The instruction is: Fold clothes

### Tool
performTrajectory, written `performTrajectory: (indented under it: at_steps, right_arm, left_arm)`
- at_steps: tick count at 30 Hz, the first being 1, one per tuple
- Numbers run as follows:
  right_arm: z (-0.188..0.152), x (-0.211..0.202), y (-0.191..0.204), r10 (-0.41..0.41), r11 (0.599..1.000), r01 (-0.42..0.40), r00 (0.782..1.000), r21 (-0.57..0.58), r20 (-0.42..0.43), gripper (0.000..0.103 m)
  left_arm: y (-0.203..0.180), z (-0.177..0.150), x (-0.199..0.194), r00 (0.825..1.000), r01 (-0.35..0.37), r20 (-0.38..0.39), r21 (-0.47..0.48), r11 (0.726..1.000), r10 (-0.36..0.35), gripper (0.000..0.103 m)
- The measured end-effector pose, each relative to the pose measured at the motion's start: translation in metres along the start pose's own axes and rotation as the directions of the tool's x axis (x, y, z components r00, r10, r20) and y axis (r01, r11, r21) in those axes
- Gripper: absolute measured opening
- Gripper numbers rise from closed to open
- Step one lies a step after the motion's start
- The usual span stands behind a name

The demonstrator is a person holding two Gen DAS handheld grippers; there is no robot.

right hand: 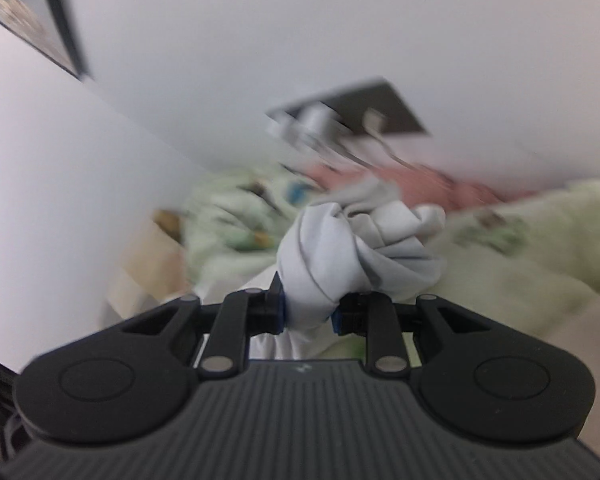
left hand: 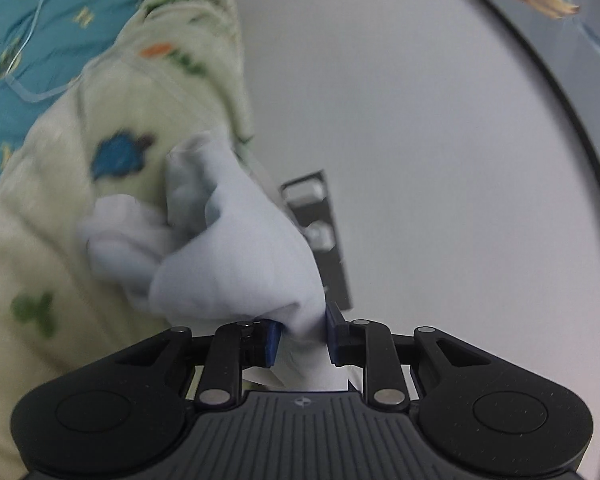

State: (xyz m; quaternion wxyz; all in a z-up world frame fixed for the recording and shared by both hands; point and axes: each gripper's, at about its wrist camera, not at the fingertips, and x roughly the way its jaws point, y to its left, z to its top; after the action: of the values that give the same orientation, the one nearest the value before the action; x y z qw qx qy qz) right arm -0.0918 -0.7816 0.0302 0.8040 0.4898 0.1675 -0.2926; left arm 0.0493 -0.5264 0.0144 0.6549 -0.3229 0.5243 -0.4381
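Note:
A pale blue-white garment (left hand: 236, 264) is bunched between the blue pads of my left gripper (left hand: 302, 340), which is shut on it. In the right wrist view the same kind of white cloth (right hand: 340, 248) is twisted into a knot-like wad, and my right gripper (right hand: 309, 314) is shut on it too. Both wads are lifted above a pale green blanket (left hand: 60, 208) printed with small animals. Both views are blurred by motion, so how the cloth hangs below the jaws is hidden.
A teal patterned sheet (left hand: 40, 32) lies at the upper left beyond the green blanket (right hand: 520, 264). A pink cloth (right hand: 440, 188) sits behind the blanket. A dark wall plate with sockets (left hand: 320, 236) is on the white wall (left hand: 440, 140).

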Motion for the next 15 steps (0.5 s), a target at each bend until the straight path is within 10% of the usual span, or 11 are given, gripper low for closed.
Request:
performTrajectory:
  at_steps: [7, 15]
  right_arm:
    - [-0.025, 0.003, -0.022, -0.059, 0.998, 0.057, 0.996, -0.019, -0.067, 0.029]
    - [-0.032, -0.050, -0.005, -0.117, 0.990, 0.109, 0.989, -0.093, -0.085, 0.039]
  left_arm:
    - [0.021, -0.030, -0.003, 0.986, -0.150, -0.058, 0.085, 0.985, 0.155, 0.030]
    - [-0.046, -0.043, -0.069, 0.959, -0.272, 0.031, 0.381, 0.884, 0.281, 0.064]
